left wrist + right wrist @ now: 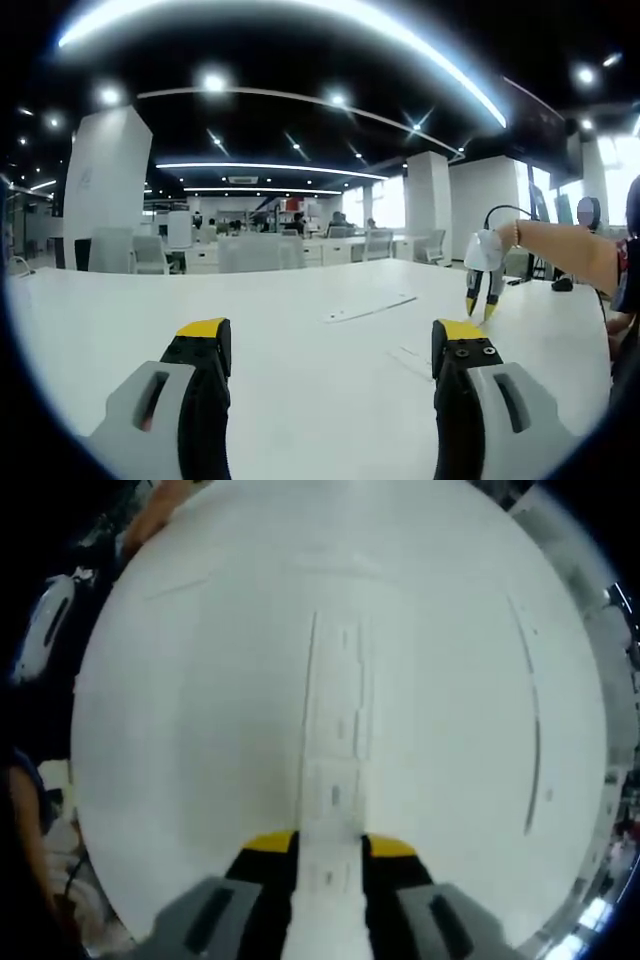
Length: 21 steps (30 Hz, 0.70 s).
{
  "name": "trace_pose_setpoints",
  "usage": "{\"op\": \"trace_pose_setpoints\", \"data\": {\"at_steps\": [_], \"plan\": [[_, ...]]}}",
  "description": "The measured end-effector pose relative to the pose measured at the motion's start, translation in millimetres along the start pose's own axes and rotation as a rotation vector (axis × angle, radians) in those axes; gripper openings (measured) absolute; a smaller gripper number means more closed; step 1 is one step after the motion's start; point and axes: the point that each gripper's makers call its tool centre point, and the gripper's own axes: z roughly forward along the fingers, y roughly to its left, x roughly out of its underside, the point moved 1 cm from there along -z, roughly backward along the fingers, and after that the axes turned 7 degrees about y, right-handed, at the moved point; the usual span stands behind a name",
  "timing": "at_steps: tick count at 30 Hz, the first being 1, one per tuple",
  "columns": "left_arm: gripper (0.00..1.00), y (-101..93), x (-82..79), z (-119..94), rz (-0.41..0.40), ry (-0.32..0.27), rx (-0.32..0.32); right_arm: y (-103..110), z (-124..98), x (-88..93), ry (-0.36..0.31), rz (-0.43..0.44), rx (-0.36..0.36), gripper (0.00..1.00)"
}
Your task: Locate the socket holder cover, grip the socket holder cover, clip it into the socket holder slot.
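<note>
Right gripper view: right gripper (328, 842) jaws clamped on the socket holder cover (335, 780), lots of bare table (180, 730) either side.
Left gripper (330, 345) jaws sit wide apart over table, with another strip (368, 308) lying well ahead.

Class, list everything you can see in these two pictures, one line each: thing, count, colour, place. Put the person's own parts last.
Table: one, white, under both tongs.
Socket holder cover: one, white, long strip running up the right gripper view, its near end between the right tongs' jaws.
Flat strip: one, white, lying on the table ahead in the left gripper view.
Long thin strip: one, white, on the table at the right of the right gripper view.
Office chairs: several, pale, beyond the table.
Left tongs: one, black and grey with yellow tips, open above the table.
Right tongs: one, same colours, shut on the cover.
Forearm: one, at right of the left gripper view.
</note>
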Motion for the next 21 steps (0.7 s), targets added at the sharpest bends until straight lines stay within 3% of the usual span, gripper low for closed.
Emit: {"op": "trace_pose_setpoints", "data": {"at_steps": [21], "plan": [[0.82,5.5,-1.4,0,-0.001,-0.001,-0.003,13,2,-19.9,0.002,-0.002,-0.001,0.26]]}}
